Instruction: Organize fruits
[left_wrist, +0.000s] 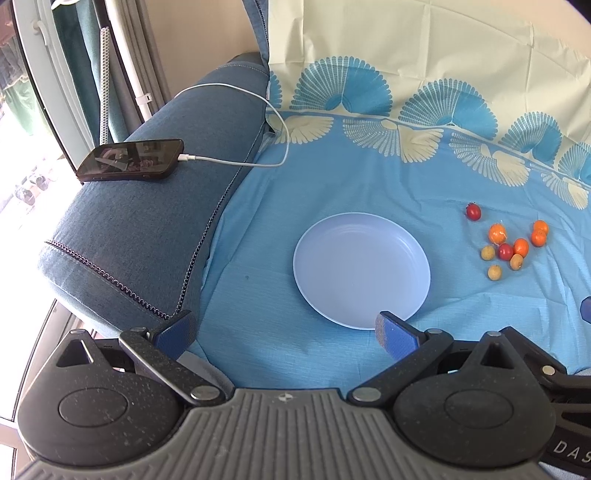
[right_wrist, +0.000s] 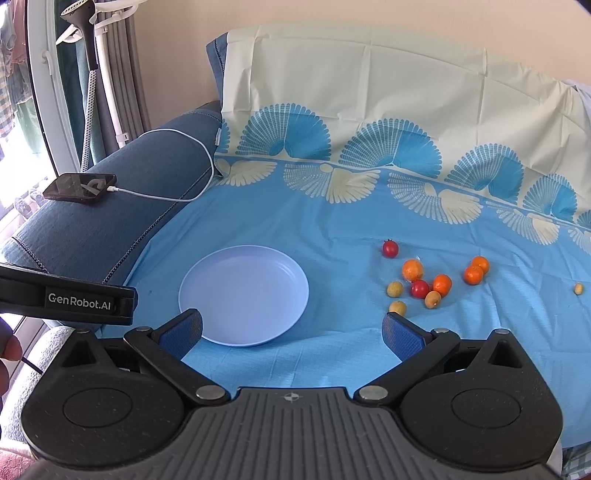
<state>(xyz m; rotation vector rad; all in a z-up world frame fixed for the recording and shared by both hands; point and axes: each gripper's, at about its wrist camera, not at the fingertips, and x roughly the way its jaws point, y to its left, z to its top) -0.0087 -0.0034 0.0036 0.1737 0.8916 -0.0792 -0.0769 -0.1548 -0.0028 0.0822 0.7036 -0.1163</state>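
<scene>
The fruits (right_wrist: 428, 284) lie loose in a cluster at centre right of my right wrist view, on the blue cloth (right_wrist: 332, 229) covering the sofa seat, well apart from the pale plate (right_wrist: 207, 280) at centre left, with bare cloth between them. One small yellow fruit (right_wrist: 578, 288) sits alone near the right edge. My right hand-held gripper (right_wrist: 291, 328) hangs released, jaws wide, holding nothing; my left hand-held gripper (left_wrist: 284, 328) likewise, its right fingertip (left_wrist: 391, 332) over the plate's near rim. A phone (left_wrist: 131, 160) rests on the sofa arm (left_wrist: 147, 229) at upper left.
</scene>
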